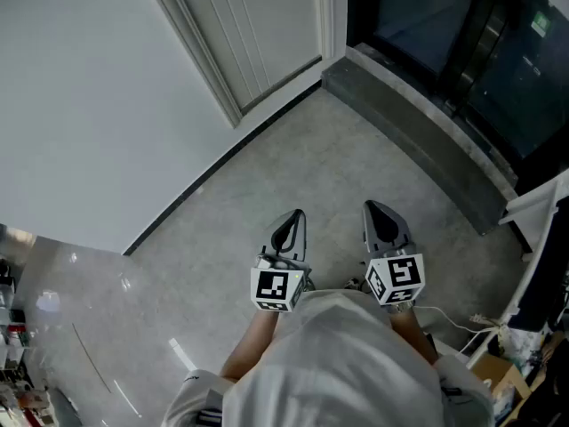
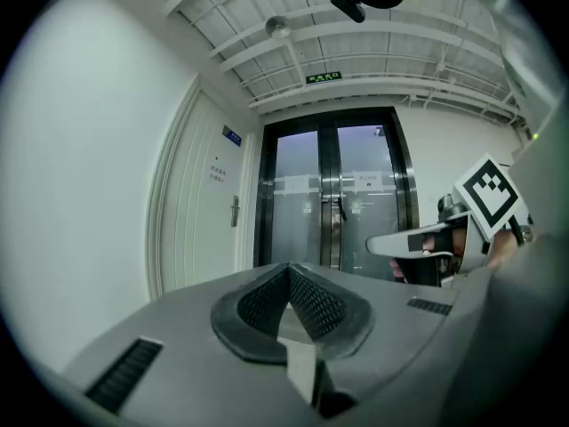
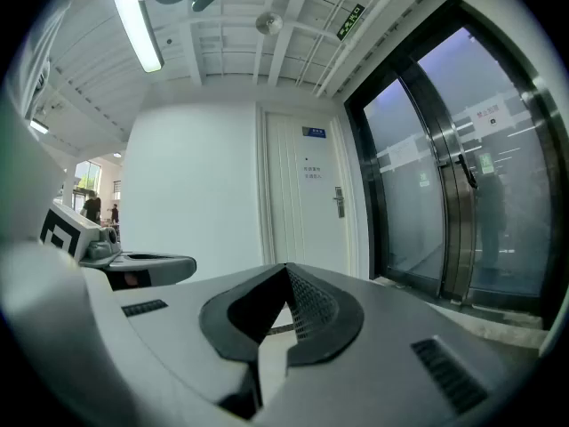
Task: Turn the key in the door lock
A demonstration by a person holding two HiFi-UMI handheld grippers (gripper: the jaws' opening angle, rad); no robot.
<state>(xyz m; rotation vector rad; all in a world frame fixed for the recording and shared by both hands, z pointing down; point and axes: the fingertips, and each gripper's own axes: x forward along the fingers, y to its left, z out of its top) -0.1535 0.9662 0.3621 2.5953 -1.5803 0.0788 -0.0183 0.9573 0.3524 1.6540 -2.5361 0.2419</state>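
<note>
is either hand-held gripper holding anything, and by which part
Nothing is held: the left hand-held gripper and the right hand-held gripper are both shut on nothing, away from the white door.

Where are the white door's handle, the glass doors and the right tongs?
door handle [image 3: 339,202], right gripper view, on its plate.
glass doors [image 2: 298,221], left gripper view, left pane.
right tongs [image 1: 374,208], head view, closed tips.

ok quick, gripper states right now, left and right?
Left gripper: closed, holding nothing.
Right gripper: closed, holding nothing.
</note>
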